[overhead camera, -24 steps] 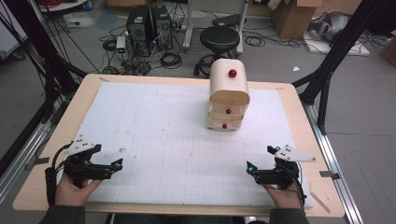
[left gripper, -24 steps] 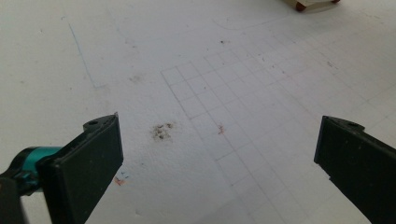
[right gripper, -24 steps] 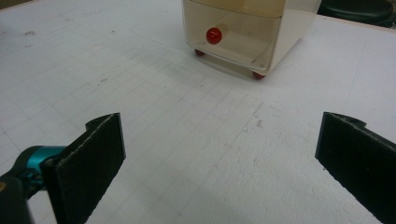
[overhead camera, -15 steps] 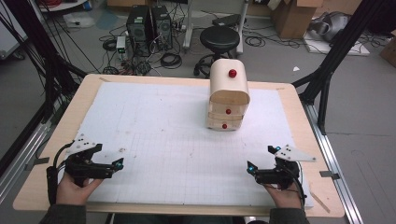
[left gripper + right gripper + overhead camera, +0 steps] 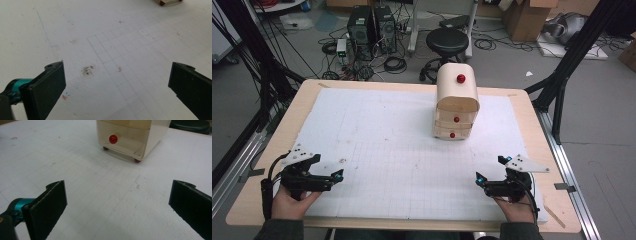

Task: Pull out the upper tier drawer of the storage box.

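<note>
Right gripper [image 5: 492,184]: black two-jaw tool in the person's right hand [image 5: 517,209], low at the near right of the table; jaws spread wide with nothing between them, pointing toward the drawer unit.
Left gripper [image 5: 324,178]: same black tool in the left hand [image 5: 292,200] at the near left; jaws likewise wide and empty over bare mat.
Small pale wooden drawer chest with red ball knobs [image 5: 456,107]: stands upright on the far half of the mat, right of centre, well apart from both grippers; the right gripper view shows its bottom drawer front and one red knob [image 5: 113,139] facing that tool.
Handling: likely light and stiff, on little red feet, so it may slide when a drawer is pulled. The round knobs look smooth and small; pinch one squarely across its sides, and steady the chest's top or side with the other tool.
White gridded foam mat [image 5: 377,150]: bare between tools and chest, giving open room for a straight approach.
Light wooden table edge [image 5: 532,115]: close to the chest's right, so little room on that side.
</note>
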`<state>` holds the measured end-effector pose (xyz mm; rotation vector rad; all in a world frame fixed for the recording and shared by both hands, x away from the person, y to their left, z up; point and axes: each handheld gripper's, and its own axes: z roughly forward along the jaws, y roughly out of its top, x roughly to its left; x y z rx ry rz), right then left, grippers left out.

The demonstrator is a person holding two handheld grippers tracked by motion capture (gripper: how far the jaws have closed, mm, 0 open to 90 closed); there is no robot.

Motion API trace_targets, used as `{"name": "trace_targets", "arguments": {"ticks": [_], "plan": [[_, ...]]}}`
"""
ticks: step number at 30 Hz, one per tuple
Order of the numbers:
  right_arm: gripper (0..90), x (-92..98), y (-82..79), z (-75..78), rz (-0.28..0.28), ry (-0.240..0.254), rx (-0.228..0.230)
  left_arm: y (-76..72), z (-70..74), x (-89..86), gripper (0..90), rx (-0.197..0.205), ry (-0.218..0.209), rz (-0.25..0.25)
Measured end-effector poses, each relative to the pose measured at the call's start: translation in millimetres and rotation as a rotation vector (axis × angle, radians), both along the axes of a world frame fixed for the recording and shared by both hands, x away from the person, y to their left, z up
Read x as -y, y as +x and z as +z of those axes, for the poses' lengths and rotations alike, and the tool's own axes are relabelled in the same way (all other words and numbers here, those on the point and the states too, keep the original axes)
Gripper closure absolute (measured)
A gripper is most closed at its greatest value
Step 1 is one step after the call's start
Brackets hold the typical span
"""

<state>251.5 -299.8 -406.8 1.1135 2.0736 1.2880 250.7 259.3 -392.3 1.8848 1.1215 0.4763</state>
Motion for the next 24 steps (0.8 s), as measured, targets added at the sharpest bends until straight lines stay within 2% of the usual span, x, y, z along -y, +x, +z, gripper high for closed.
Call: {"name": "trace_targets", "arguments": {"ticks": [4,12,16,17,21,24], "plan": [[0.4,-2.0,0.2,0.4,0.0,0.002,0.001,-0.1,-0.2,-0.9,1.7,0.001,0.001,0.003],[0.4,-10.8,2.6,3.7,0.01,-0.024,0.017,-1.4,-0.9,-1.1,1.7,0.0,-0.005,0.003],[0.5,-15.0,3.1,7.0,-0.008,-0.031,0.026,-2.0,-0.6,-0.8,1.8,0.004,-0.006,0.004],[0.5,-15.8,2.8,7.3,-0.032,-0.016,0.023,-2.2,-0.5,-1.1,1.7,0.003,-0.004,0.002],[0.4,-16.9,1.1,8.5,-0.062,-0.01,0.028,-2.6,-0.3,-1.9,1.7,0.002,-0.005,0.003],[0.4,-18.8,0.5,9.6,-0.061,-0.015,0.033,-2.7,0.2,-2.1,1.8,0.006,-0.007,0.005]]}}
